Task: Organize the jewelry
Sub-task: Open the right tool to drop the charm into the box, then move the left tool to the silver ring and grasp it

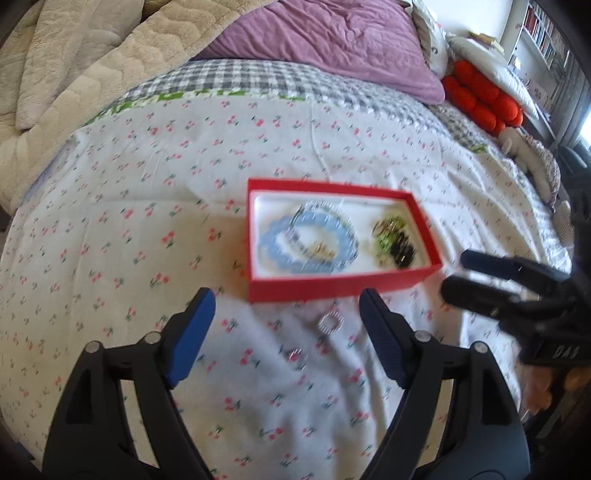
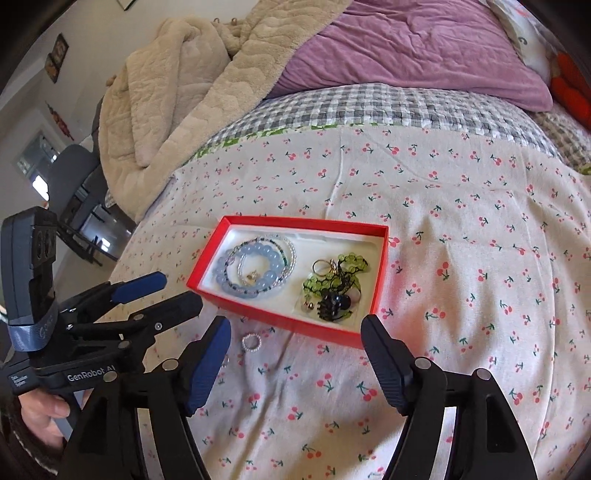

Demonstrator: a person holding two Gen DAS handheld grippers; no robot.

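Red box point(image 2: 291, 322) w/ white lining, pale-blue bead bracelet point(image 2: 246, 271), green beads point(image 2: 334, 275); cherry-print sheet point(image 2: 461, 258).

Home bedroom. Ahead of the jaws a bed point(image 2: 461, 240) is lying under a cherry-print sheet, with a purple pillow point(image 2: 424, 48) and beige fleece blanket point(image 2: 192, 92) sitting at its far end. Far right of the jaws, bookshelves point(image 1: 543, 33) are showing; far left, wall decorations point(image 2: 59, 48) are hanging.
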